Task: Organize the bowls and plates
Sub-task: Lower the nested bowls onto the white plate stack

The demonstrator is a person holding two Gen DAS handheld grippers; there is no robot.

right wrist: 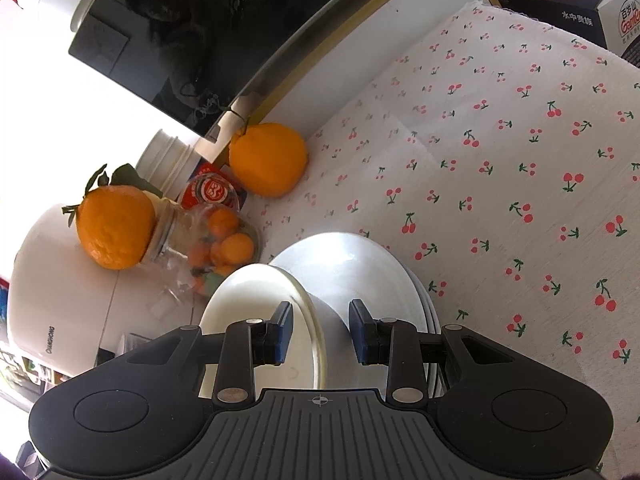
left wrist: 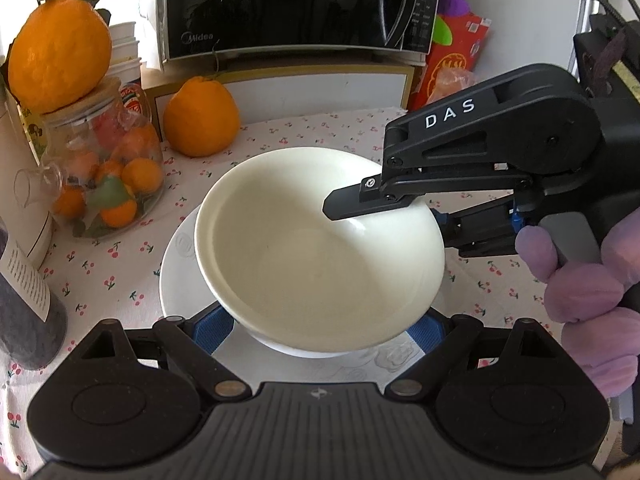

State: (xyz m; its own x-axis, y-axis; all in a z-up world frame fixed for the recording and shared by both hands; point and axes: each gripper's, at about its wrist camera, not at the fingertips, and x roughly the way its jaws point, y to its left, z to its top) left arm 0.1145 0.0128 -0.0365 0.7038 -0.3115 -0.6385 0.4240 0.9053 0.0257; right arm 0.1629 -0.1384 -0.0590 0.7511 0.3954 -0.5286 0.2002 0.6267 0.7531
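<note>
The left black two-finger tool fills the bottom of its own view, its blue-padded fingers spread wide. The right black two-finger tool enters that view from the right edge, gripped by a purple-gloved hand; in its own view its fingers stand partly apart, pads not meeting.

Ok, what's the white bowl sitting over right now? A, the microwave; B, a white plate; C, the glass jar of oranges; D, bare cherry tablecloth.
B: in the left wrist view the white bowl sits over a white plate, whose rim shows around it on the cherry tablecloth.
</note>
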